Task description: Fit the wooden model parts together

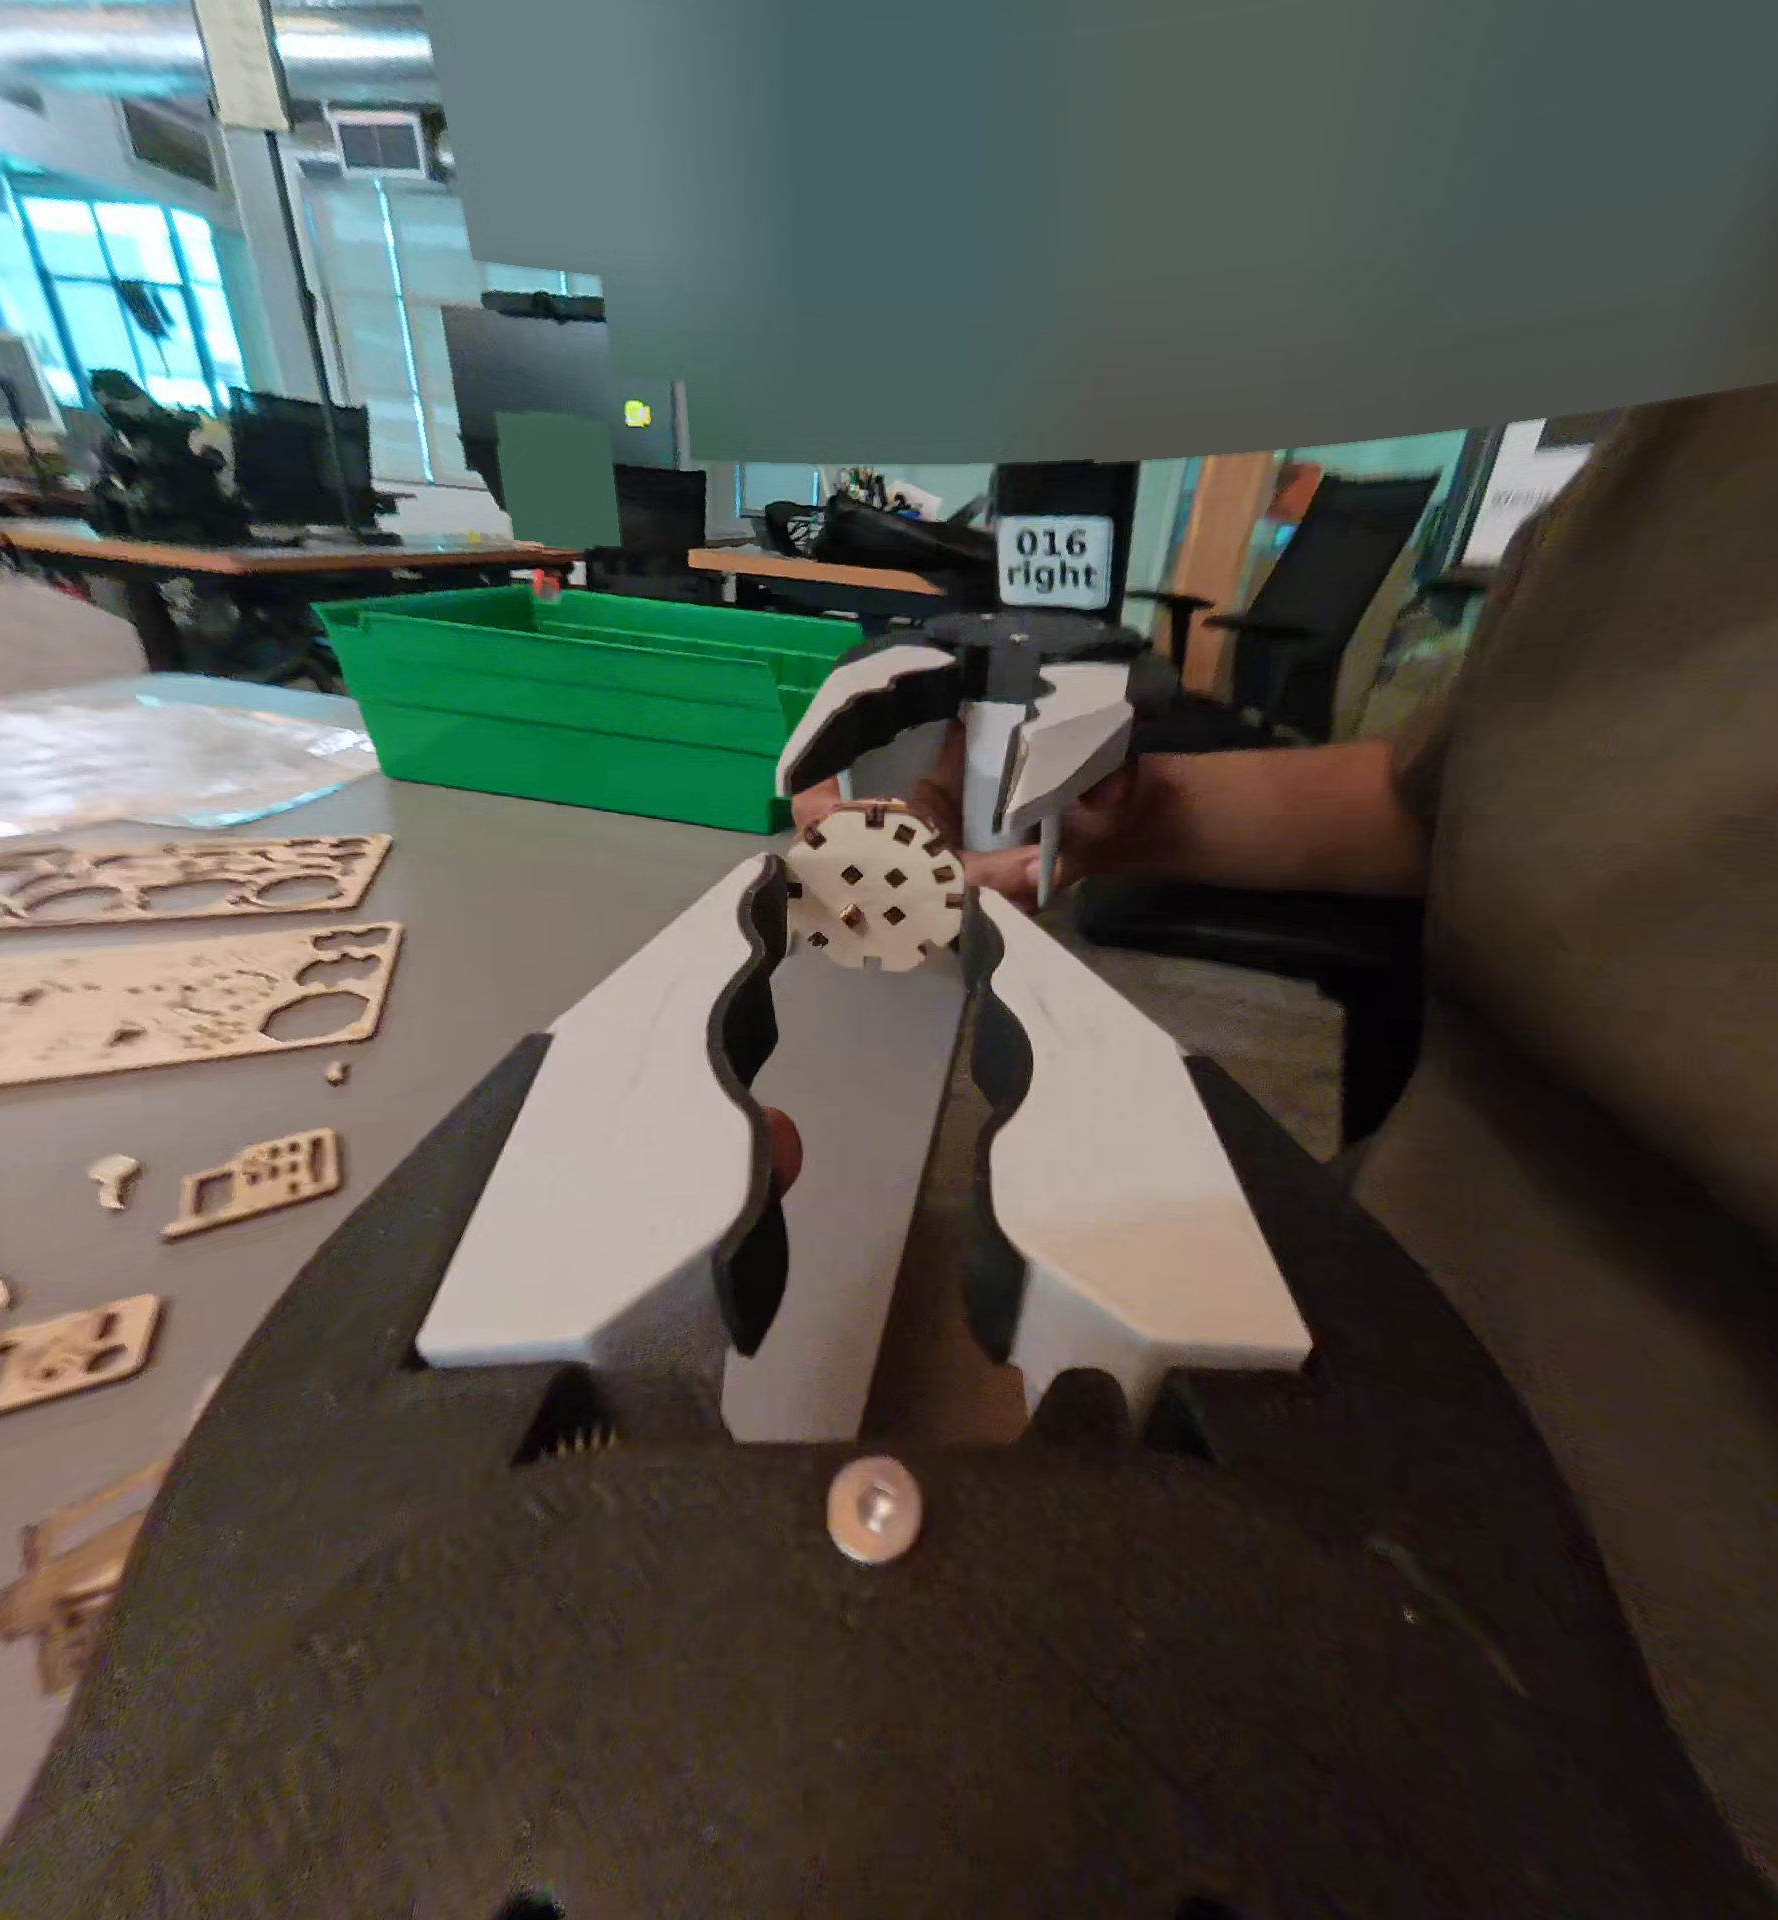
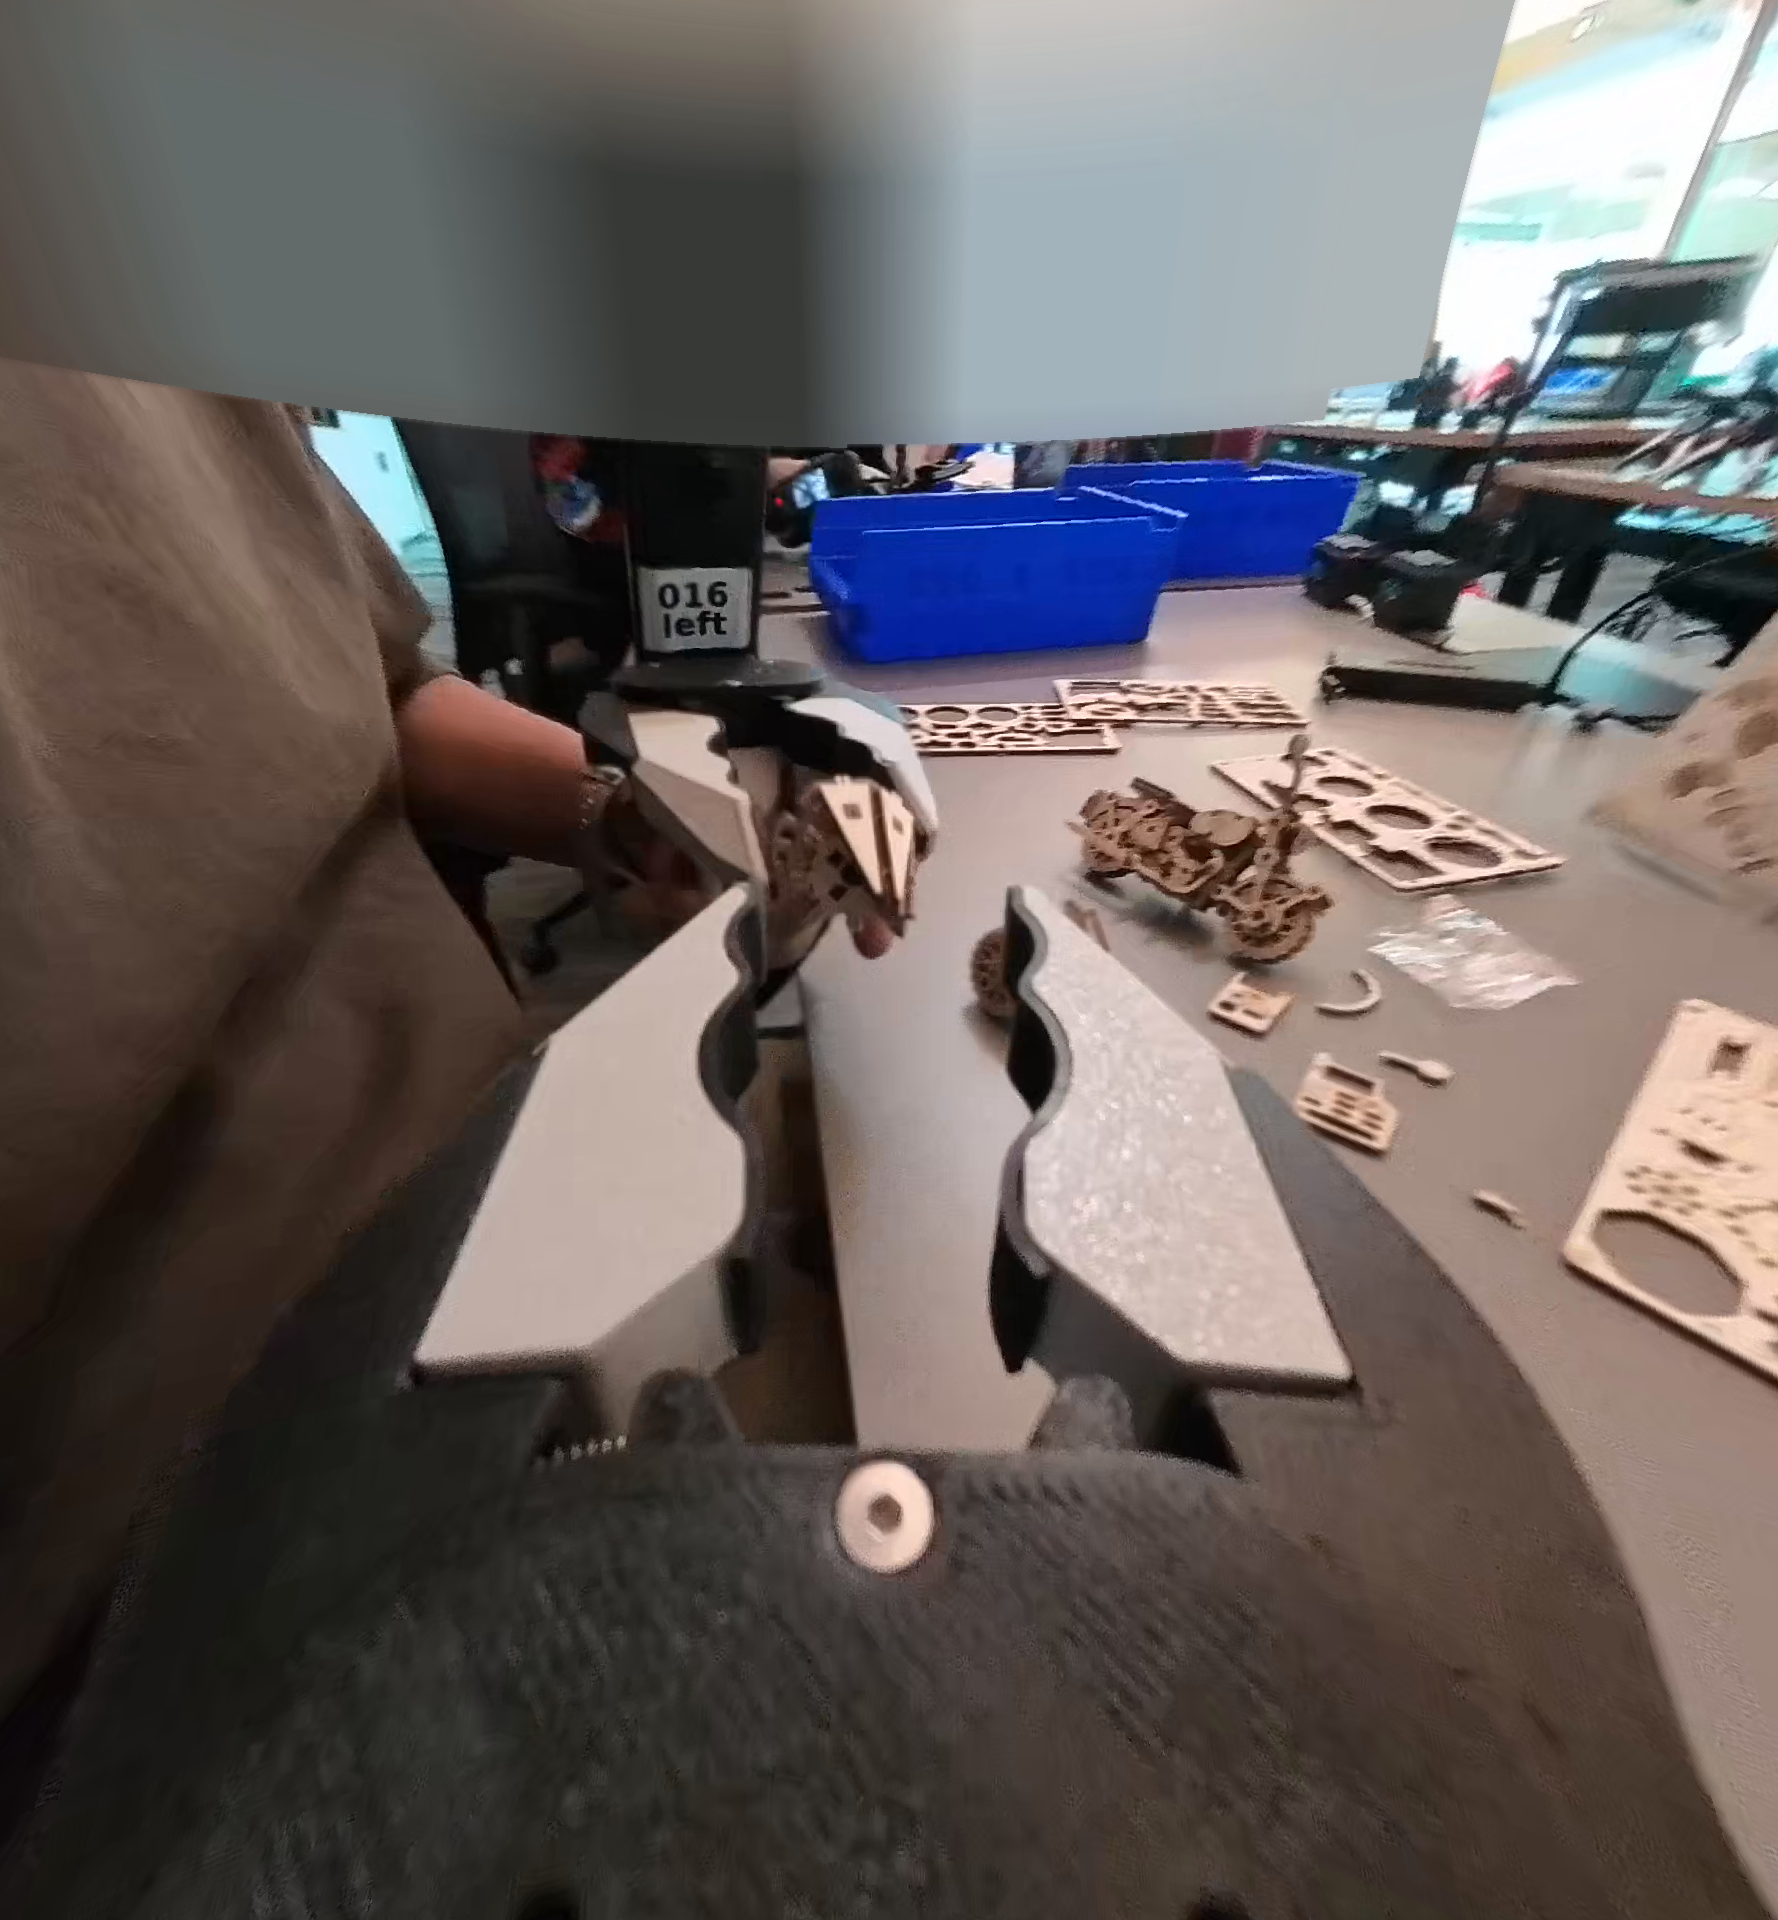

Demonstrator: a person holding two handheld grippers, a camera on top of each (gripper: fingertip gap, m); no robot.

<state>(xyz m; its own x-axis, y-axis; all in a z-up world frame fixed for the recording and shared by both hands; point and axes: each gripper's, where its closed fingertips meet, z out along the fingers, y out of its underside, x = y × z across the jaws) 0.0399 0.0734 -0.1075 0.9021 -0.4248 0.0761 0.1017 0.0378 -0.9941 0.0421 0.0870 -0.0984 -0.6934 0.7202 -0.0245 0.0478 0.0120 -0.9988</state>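
Left wrist view: the left tongs (image 1: 877,914) clamp a round wooden model part (image 1: 877,891) at their tips. Punched wooden sheets (image 1: 152,1003) and loose pieces lie on the grey surface (image 1: 511,914); a green bin (image 1: 594,717) stands behind, contents hidden.

Right wrist view: the right tongs (image 2: 880,920) stand apart, empty. A wooden motorcycle (image 2: 1202,868) stands beyond, near blue bins (image 2: 989,582).

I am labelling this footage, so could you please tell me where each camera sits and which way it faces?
Left wrist view: on the left gripper, facing the right gripper and green bin; forearm shows.
Right wrist view: on the open right gripper, facing the wooden motorcycle and blue bins.
Shared: the grey table, the left gripper's wooden assembly.
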